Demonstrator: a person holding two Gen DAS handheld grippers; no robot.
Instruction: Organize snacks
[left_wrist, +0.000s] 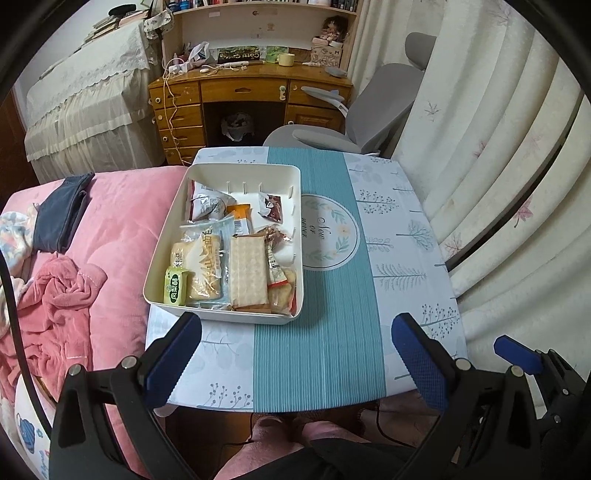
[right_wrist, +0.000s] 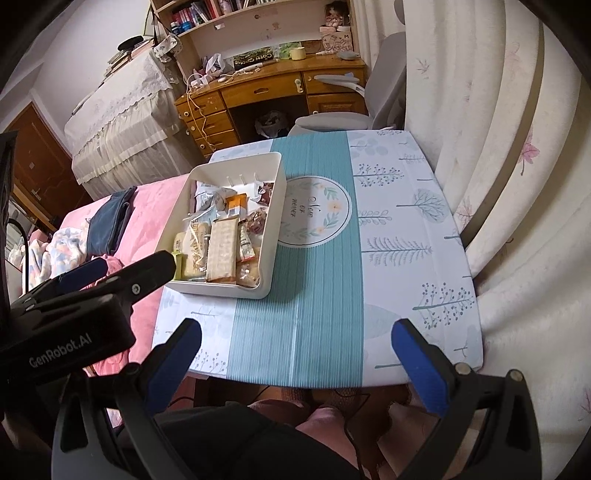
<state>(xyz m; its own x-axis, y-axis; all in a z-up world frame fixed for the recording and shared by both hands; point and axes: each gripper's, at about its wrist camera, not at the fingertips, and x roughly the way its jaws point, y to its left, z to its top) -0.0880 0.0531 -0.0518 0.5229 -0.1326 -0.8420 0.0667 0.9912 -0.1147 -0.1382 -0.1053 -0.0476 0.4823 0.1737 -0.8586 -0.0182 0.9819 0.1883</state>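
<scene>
A white plastic bin (left_wrist: 168, 229) (right_wrist: 271, 236) sits on the left half of a small table (left_wrist: 321, 354) (right_wrist: 303, 332) with a teal and white cloth. It holds several wrapped snacks: a tan cracker pack (left_wrist: 248, 273) (right_wrist: 221, 251), a green packet (left_wrist: 174, 286), an orange packet (left_wrist: 242, 218) (right_wrist: 236, 205) and a dark red one (left_wrist: 271, 208). My left gripper (left_wrist: 295, 354) is open and empty, hovering over the table's near edge in front of the bin. My right gripper (right_wrist: 295, 358) is open and empty over the near edge too. The left gripper also shows in the right wrist view (right_wrist: 122, 273) at the left.
A bed with pink blanket (left_wrist: 110, 236) (right_wrist: 155, 192) borders the table's left side. Cream curtains (left_wrist: 498, 147) (right_wrist: 517, 166) hang along the right. A grey chair (left_wrist: 369, 114) and a wooden desk (left_wrist: 251, 96) (right_wrist: 266, 96) stand beyond the far edge. The person's knees (left_wrist: 280, 439) are below the near edge.
</scene>
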